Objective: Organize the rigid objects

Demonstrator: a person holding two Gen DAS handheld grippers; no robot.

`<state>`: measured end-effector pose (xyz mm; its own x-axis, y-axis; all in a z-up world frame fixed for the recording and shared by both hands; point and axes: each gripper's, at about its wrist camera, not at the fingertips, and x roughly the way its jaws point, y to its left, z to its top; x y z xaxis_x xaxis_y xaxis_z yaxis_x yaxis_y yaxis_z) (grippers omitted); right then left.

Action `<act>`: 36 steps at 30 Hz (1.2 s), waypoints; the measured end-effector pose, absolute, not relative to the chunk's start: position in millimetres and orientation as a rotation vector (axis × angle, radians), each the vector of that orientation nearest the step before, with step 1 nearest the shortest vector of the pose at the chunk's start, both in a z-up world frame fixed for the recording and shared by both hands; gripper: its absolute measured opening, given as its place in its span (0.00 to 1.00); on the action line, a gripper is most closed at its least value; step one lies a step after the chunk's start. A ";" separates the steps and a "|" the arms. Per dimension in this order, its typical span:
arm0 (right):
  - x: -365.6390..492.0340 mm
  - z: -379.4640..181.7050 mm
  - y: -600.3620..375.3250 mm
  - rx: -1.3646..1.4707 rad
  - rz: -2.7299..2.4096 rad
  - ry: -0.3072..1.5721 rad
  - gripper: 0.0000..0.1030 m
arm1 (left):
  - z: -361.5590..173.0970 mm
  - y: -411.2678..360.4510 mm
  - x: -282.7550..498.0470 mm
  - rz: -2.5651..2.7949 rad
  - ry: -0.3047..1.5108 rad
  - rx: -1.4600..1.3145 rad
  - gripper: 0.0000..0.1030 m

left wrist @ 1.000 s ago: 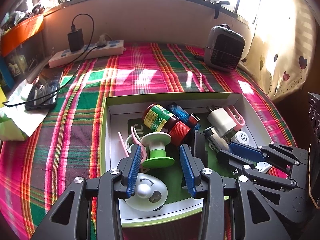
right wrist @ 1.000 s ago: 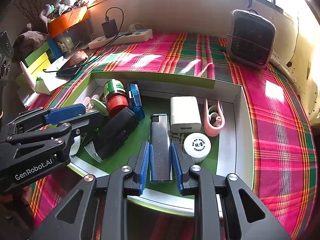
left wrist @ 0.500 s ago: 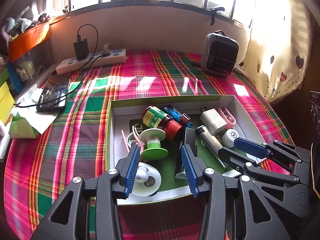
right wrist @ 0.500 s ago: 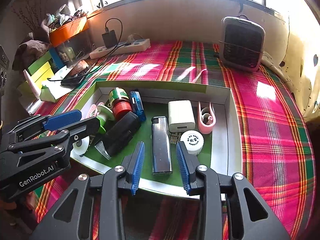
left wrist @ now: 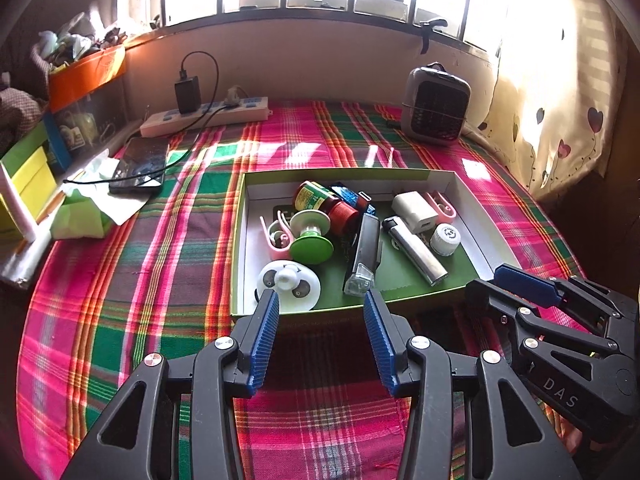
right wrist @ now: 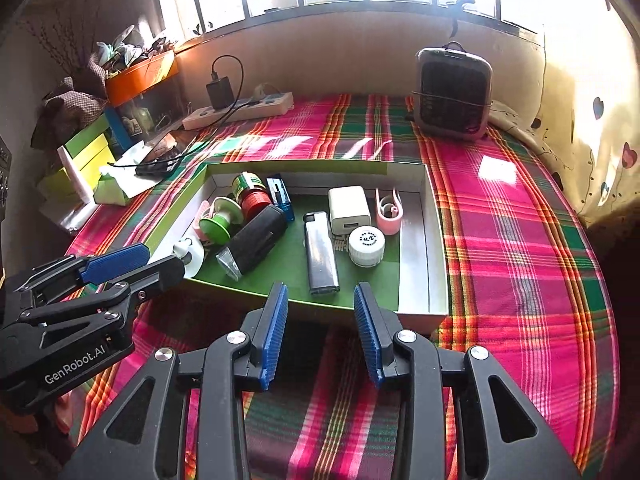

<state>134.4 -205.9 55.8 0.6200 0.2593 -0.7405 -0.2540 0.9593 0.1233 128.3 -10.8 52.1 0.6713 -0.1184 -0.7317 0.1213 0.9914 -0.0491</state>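
The left gripper (left wrist: 318, 336) is hanging over the plaid cloth just short of the box's near wall, its blue ribbed pads standing wide apart with nothing between them. The right gripper (right wrist: 320, 330) is doing the same beside it, its jaws parted more narrowly and likewise gripping nothing; both have just been opening.

Beyond them, the shallow green-and-white cardboard box (right wrist: 434, 240) is holding everything that seems to belong to the task. The silver rectangular lighter (right wrist: 320, 258) is lying flat on the green floor nearest the right gripper, with the white round screw cap (right wrist: 366, 245) just beside it and the white cube-shaped charger (right wrist: 349, 209) behind. The black flashlight (left wrist: 364, 258) is lying tilted in the middle, and the green-and-white plastic spool (left wrist: 311, 236) is resting against the red-capped green-labelled jar (left wrist: 326, 206). A white round disc with a knob (left wrist: 288, 282) is sitting in the near left corner.

Judging by this, the gathering is looking nearly or wholly finished: nothing rigid and loose is showing on the pink-and-green plaid tablecloth (left wrist: 120, 300) near the box.

The near wall is partly hiding the white disc, and pink clips and a blue item are lying half buried behind the jar, so those are hard to identify. The clutter at the left edge is too small to sort.
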 end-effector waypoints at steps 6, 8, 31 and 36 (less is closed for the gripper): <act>117.2 47.2 -206.3 -0.014 0.275 0.875 0.35 | 36.0 -10.2 108.6 -0.115 0.865 0.003 0.42; 113.0 41.8 -206.5 -0.018 0.271 0.887 0.35 | 29.2 -10.3 103.3 -0.111 0.882 0.002 0.42; 99.7 15.9 -218.0 -0.061 0.142 0.930 0.63 | 4.7 -19.1 90.4 -0.034 0.888 0.032 0.50; 100.2 15.6 -219.1 -0.057 0.137 0.932 0.64 | 4.4 -20.7 90.0 -0.025 0.888 0.036 0.50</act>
